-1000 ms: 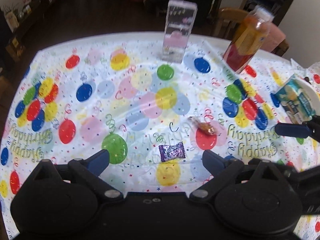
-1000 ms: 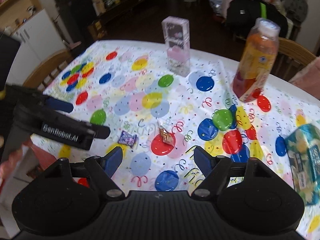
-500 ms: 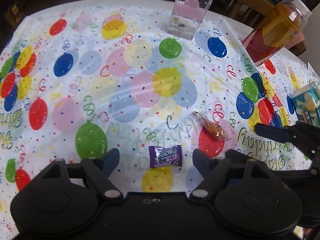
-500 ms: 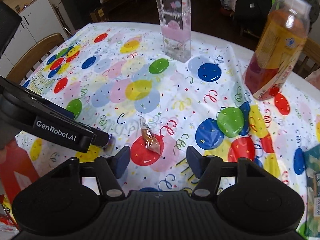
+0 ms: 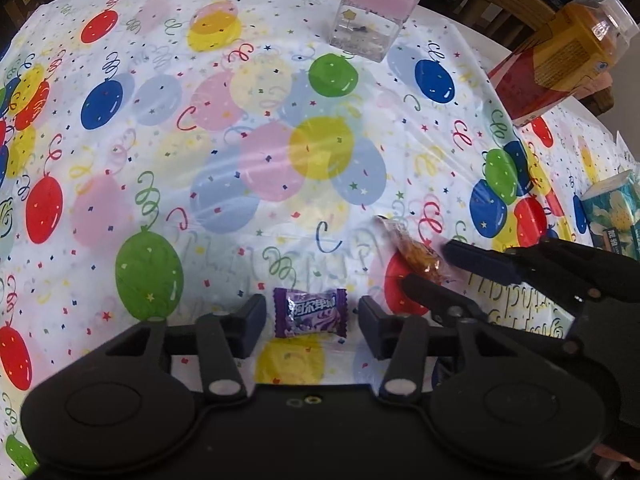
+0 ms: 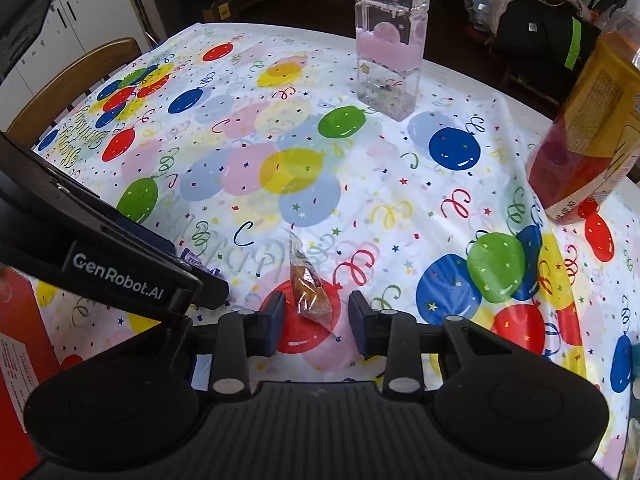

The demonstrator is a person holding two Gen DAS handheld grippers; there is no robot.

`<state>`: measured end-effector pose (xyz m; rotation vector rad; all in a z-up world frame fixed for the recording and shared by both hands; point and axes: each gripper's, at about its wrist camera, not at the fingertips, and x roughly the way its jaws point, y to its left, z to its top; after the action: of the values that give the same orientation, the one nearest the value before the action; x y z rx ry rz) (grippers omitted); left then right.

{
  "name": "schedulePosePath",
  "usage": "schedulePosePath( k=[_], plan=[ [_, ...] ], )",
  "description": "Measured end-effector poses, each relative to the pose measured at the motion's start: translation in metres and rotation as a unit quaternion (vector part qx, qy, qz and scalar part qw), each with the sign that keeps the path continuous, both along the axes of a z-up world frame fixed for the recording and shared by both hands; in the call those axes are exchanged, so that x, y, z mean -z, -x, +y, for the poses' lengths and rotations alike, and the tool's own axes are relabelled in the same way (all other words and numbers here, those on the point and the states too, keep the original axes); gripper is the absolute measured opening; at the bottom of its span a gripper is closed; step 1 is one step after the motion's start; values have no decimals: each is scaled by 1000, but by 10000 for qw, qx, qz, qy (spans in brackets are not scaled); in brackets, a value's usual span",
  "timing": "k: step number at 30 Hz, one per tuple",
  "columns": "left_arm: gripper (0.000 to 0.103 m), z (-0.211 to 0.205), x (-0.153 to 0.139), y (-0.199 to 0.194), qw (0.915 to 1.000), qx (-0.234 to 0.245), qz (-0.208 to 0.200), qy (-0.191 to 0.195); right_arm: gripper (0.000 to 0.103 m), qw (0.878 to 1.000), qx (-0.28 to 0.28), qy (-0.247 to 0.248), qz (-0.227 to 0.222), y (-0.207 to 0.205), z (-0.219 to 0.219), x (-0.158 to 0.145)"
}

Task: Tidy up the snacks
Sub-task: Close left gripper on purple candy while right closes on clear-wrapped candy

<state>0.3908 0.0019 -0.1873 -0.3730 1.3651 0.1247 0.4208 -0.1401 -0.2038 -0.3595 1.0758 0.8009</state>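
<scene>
The left tongs (image 5: 312,322) sit low over the surface (image 5: 248,184), which is covered with a balloon-printed birthday cloth, and their two dark blue pads stand apart on either side of a purple wrapped candy (image 5: 310,313) without touching it; a narrow gap shows on each side of the wrapper. The candy lies flat on the cloth, just above a yellow balloon print. The right tongs (image 6: 316,322) are likewise spread around a small snack in a clear wrapper with brown contents (image 6: 308,288), which rests on a red balloon print with its twisted clear tail pointing away from the camera; the pads flank it but do not press it. In the left wrist view the right tongs (image 5: 428,270) come in from the right side, their tips on either side of the same brown snack (image 5: 418,254), near the purple candy but apart from it. At the far side of the surface stands a tall clear container with a pink band (image 6: 390,36), upright, and to the right an orange juice bottle (image 6: 588,128) stands near the edge. A teal tissue pack (image 5: 616,212) lies at the far right.
</scene>
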Motion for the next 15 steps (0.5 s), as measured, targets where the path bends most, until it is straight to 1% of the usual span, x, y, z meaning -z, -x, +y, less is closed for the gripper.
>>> schedulePosePath(
  k=[1, 2, 3, 4, 5, 7, 9, 15],
  plan=[
    [41, 0, 0, 1, 10000, -7, -5, 30, 33, 10000, -37, -6, -28, 1, 1, 0],
    [39, -1, 0, 2, 10000, -3, -13, 29, 33, 10000, -65, -2, -59, 2, 1, 0],
    [34, -1, -1, 2, 10000, 12, -22, 37, 29, 9999, -81, 8, -86, 3, 2, 0],
    [32, -2, -1, 3, 10000, 15, -33, 53, 23, 9999, -91, 18, -108, 3, 2, 0],
    [31, -2, -1, 3, 10000, 12, -46, 57, 20, 9999, -96, 7, -104, 3, 2, 0],
    [27, -4, -2, 4, 10000, 23, -61, 15, 19, 9999, -85, -42, -88, 4, 1, -1],
    [26, -4, -2, 5, 10000, 42, -75, -17, 18, 9998, -75, -32, -165, 6, 1, -2],
    [24, -1, -4, 9, 9999, -27, -120, 48, 16, 9998, 142, -131, -101, 9, -9, -8]
  ],
)
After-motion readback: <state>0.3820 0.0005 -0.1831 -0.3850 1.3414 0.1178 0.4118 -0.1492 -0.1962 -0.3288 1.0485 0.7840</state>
